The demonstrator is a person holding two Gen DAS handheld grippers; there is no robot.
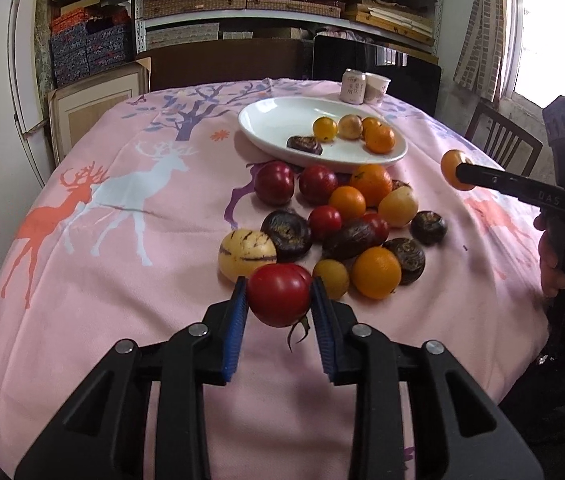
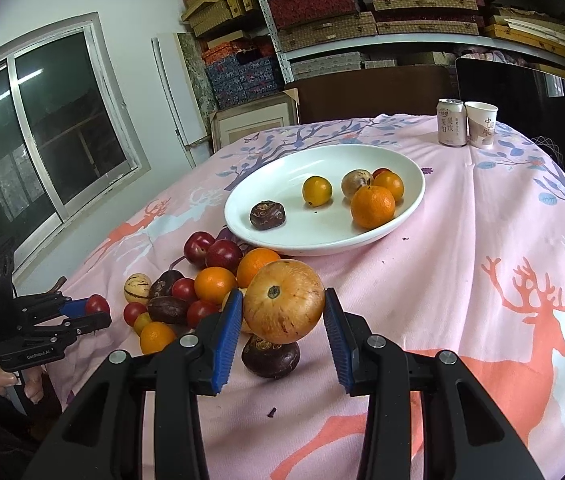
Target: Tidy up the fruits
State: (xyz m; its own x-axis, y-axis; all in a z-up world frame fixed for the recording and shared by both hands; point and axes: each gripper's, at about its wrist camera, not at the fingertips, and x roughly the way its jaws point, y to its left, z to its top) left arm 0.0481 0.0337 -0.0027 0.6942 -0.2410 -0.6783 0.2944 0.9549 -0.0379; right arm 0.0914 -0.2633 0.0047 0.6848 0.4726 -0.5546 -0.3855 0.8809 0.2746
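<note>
in the left wrist view our left gripper (image 1: 279, 294) is at the bottom centre, closed on a red tomato (image 1: 280, 294) held between its blue pads. our right gripper (image 2: 282, 312) in the right wrist view grips a round yellow-orange fruit (image 2: 284, 300) at the centre of the frame. the other fruits lie in a heap (image 1: 346, 224) on the pink counter (image 1: 122, 280), just below the white plate (image 1: 278, 120), which carries a few fruits in the upper middle.
</note>
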